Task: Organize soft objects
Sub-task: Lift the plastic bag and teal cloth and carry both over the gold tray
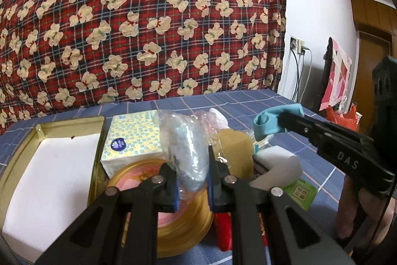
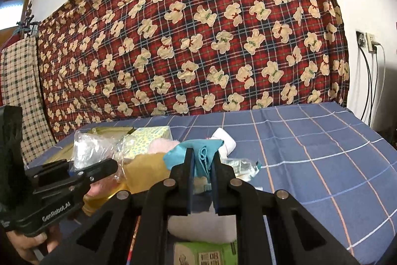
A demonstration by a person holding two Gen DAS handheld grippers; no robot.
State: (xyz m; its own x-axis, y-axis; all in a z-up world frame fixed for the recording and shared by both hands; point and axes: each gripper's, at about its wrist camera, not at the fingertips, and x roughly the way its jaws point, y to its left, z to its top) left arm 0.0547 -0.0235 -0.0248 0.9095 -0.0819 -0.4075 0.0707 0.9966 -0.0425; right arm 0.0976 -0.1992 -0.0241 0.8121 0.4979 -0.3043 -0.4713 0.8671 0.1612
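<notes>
My left gripper (image 1: 192,165) is shut on a clear plastic bag (image 1: 184,140) with a pale soft thing inside, held above a round gold tin (image 1: 173,222). My right gripper (image 2: 202,165) is shut on a teal cloth (image 2: 198,153) and holds it above the pile; it shows in the left wrist view (image 1: 285,123) with the cloth (image 1: 266,122). The pile on the blue checked table cover (image 2: 322,165) holds a mustard cloth (image 1: 235,148), a tissue pack (image 1: 134,138), a white roll (image 2: 224,140) and a pink fluffy piece (image 2: 161,145).
An open gold box (image 1: 49,178) with a white floor lies at the left of the pile. A green packet (image 1: 300,193) and a red item (image 1: 223,232) lie near me. A red plaid bear cloth (image 2: 198,41) hangs behind. Cables (image 2: 369,81) run down the right wall.
</notes>
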